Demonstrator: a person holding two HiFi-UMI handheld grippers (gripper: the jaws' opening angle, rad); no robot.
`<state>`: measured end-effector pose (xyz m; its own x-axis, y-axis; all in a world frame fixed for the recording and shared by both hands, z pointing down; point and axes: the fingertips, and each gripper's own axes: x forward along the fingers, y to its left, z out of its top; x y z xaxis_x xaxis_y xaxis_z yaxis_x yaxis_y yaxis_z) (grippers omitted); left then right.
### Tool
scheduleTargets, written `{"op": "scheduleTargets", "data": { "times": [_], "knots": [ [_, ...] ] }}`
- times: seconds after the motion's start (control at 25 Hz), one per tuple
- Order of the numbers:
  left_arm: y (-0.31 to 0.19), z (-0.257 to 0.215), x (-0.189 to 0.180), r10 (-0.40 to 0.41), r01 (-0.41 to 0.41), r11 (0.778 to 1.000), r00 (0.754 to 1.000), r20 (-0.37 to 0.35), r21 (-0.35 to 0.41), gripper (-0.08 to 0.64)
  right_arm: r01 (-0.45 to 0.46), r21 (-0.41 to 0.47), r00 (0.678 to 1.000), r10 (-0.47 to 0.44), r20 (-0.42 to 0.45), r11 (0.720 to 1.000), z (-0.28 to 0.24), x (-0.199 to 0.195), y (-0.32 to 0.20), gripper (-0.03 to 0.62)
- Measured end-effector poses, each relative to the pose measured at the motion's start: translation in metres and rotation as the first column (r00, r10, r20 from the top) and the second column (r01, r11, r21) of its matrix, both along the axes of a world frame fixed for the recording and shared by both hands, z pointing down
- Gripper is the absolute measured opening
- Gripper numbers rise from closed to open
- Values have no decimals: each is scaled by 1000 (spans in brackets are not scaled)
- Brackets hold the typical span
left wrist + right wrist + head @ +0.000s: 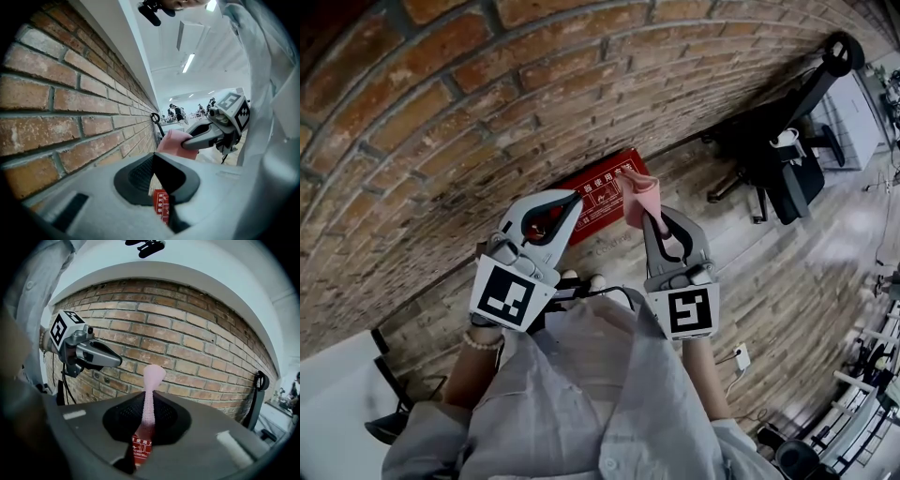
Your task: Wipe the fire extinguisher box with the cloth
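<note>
Brick wall (487,94) behind red fire extinguisher box (602,208) — over the box, right gripper (654,217) clamps pink cloth (639,195); left gripper (573,199) jaws closed, empty.

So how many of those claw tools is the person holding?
2. The left gripper, shut and empty, is over the red box; the right gripper, beside it, pinches the pink cloth.

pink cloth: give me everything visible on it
The pink cloth looks like soft, thin fabric, bunched into a narrow strip. The right claw is shut on it: the pinched part runs thin between the jaws and a flared tuft stands out past the tips. It is held over the red fire extinguisher box by the brick wall; whether it touches the box cannot be told.
</note>
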<state>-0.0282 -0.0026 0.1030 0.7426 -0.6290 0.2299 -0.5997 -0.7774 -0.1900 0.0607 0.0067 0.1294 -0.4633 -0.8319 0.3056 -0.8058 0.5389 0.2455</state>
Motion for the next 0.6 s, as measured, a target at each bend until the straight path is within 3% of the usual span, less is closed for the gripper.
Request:
{"op": "scheduleTargets", "data": {
  "times": [0.6],
  "knots": [
    [3,-5,8,1,-1,1000,1000,7,17,-2,-9,-10,1000,9,-24,1000,2,9,6,28]
  ]
}}
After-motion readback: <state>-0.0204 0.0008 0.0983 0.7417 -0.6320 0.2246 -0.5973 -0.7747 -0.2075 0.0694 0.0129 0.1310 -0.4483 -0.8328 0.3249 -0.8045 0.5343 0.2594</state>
